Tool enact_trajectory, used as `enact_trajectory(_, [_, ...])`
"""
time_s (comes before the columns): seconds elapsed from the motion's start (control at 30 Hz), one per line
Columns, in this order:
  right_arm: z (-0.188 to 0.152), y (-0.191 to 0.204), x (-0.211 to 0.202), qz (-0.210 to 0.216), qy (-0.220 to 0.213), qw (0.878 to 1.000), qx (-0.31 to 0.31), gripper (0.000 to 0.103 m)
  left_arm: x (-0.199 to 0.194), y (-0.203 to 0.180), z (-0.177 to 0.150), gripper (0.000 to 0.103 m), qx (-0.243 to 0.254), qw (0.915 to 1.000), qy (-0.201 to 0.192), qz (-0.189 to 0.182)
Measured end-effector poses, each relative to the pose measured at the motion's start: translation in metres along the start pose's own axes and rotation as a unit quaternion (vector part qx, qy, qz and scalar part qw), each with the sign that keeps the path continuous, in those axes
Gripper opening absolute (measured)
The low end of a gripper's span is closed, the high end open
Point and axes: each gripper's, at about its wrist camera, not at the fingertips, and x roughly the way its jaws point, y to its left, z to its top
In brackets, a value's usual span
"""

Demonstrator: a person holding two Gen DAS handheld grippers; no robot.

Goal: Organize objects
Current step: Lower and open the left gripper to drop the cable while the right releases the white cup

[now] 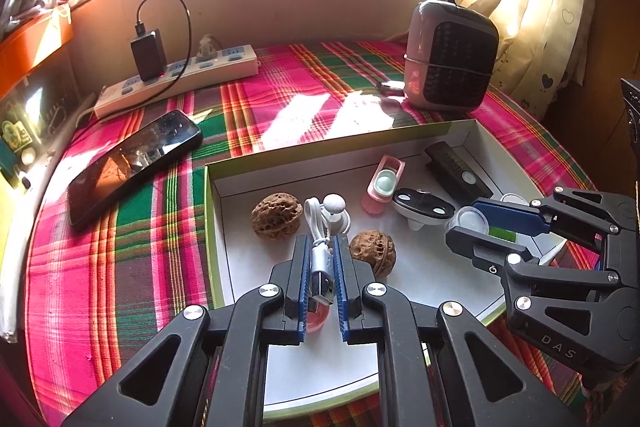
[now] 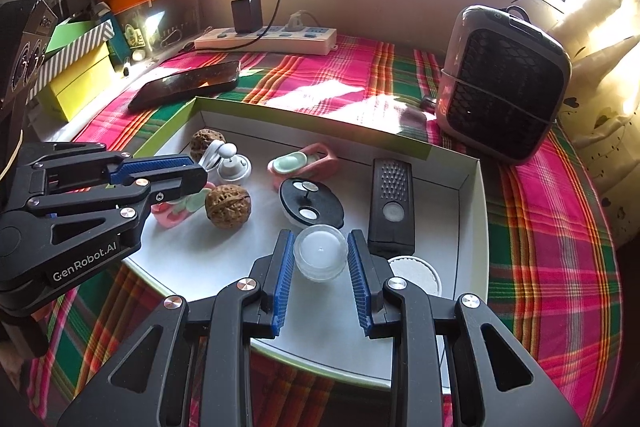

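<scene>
A shallow white box [image 1: 468,135] with green sides [image 2: 172,125] lies on the plaid cloth. My left gripper [image 1: 320,247] is shut on a white USB cable [image 1: 322,259] above the box floor. My right gripper [image 2: 318,251] is closed around a small clear round jar [image 2: 320,253]; the jar also shows in the left wrist view [image 1: 472,219]. In the box lie two walnuts [image 1: 276,215] [image 1: 372,251], a white knob piece [image 1: 336,211], a pink and mint toy [image 1: 382,185], a black and white oval piece [image 2: 310,203] and a black remote-like bar [image 2: 392,203].
A phone [image 1: 132,163] lies left of the box. A power strip [image 1: 180,75] with a black charger stands at the back. A small heater [image 1: 450,55] stands at the back right. Boxes [image 2: 80,75] are stacked at the left. A white round pad [image 2: 416,273] lies in the box.
</scene>
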Motion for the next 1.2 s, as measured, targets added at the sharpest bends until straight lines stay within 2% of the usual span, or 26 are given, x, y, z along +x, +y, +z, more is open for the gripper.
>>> enact_trajectory(0.9, [-0.0041, 0.0033, 0.0035, 0.002, 0.005, 1.0, -0.001, 0.029, 0.0017, 0.0028, -0.0014, 0.011, -0.009, 0.9999, 0.0, -0.005])
enact_trajectory(1.2, [-0.0047, 0.0036, 0.0028, 0.001, 0.006, 1.0, 0.002, 0.029, 0.001, 0.0009, -0.0009, 0.019, -0.01, 0.9999, 0.003, -0.013])
